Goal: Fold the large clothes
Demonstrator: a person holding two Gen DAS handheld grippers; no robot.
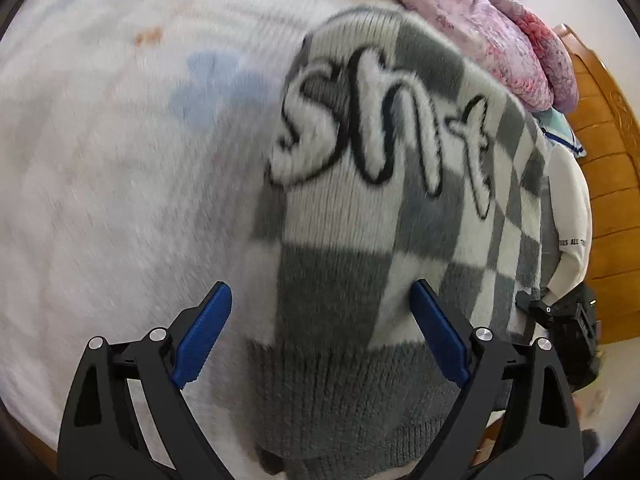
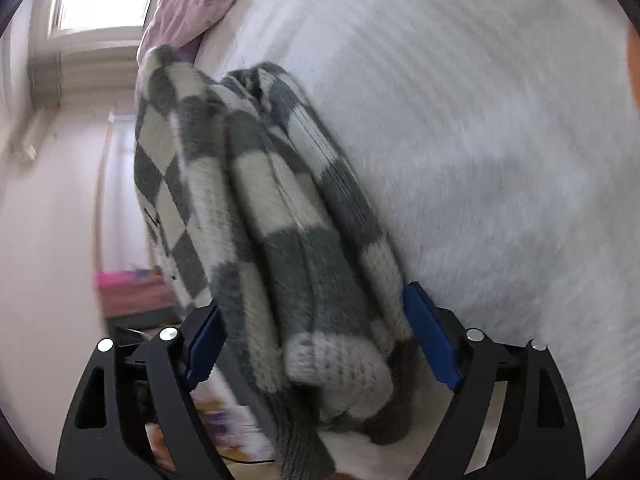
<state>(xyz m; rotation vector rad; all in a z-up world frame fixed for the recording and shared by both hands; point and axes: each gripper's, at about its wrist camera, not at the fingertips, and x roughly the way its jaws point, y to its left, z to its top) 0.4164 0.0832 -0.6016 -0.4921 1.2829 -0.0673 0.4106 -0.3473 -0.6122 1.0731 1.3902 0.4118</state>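
Both my left gripper (image 1: 322, 334) and right gripper (image 2: 314, 340) spread apart, one checkered sweater (image 1: 384, 216) bunched between right fingers, contact unclear, hem cut off, blurred bedsheet (image 1: 120, 160) beyond.

You're looking at a grey-and-white checkered knit sweater (image 1: 360, 220), fuzzy in texture, with large white letters outlined in black across its front and a ribbed grey hem at the near edge. In your left wrist view it lies spread over the white bedding with the front facing up. In your right wrist view the same sweater (image 2: 260, 220) is bunched into thick lengthwise folds, one rolled end nearest you.
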